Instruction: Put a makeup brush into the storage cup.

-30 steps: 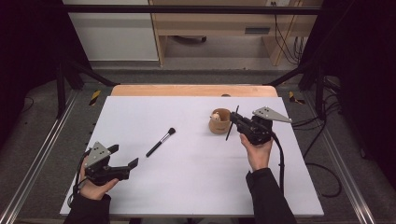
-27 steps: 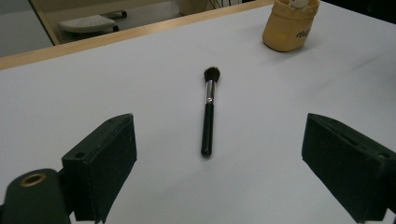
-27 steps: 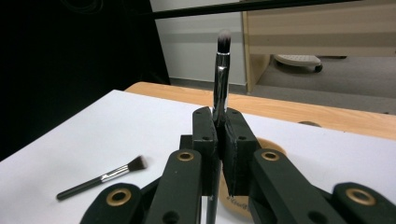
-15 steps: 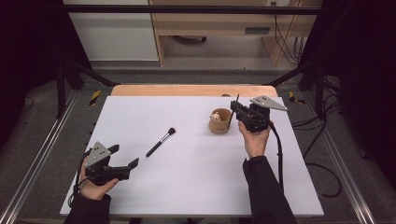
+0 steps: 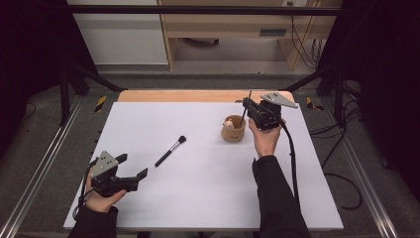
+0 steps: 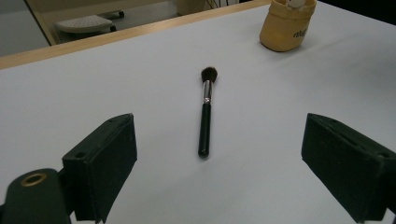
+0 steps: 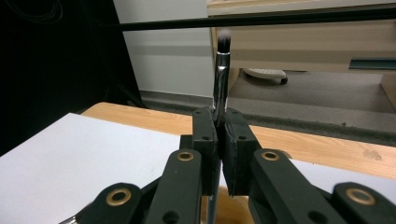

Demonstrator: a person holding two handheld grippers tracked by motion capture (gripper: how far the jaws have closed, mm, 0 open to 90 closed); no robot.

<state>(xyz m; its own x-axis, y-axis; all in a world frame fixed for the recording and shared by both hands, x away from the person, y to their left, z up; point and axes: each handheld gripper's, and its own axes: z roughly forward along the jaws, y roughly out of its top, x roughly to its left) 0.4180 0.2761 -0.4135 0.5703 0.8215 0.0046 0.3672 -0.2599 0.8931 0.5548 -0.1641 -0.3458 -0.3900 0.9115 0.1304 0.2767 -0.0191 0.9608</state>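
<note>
A black-handled makeup brush [image 5: 170, 150] [image 6: 205, 110] lies flat on the white table, bristles pointing away from me. My left gripper [image 5: 132, 168] [image 6: 219, 172] rests open near the front left corner, a short way in front of that brush's handle end. A tan cup [image 5: 233, 129] [image 6: 285, 25] stands right of centre with a pale object inside. My right gripper [image 5: 246, 110] [image 7: 219, 135] is shut on a thin brush [image 5: 244, 110] [image 7: 221, 70], held upright with its bristles up and its lower end reaching down into the cup.
A bare wooden strip [image 5: 183, 95] runs along the white table sheet's far edge. Metal rails [image 5: 39, 163] flank the table on both sides. A black cable [image 5: 292, 158] trails from the right gripper. A wooden shelf unit [image 5: 237, 29] stands beyond the table.
My right gripper has moved away from me and tilted the thin brush upright over the cup. The left gripper and the brush on the table have not moved.
</note>
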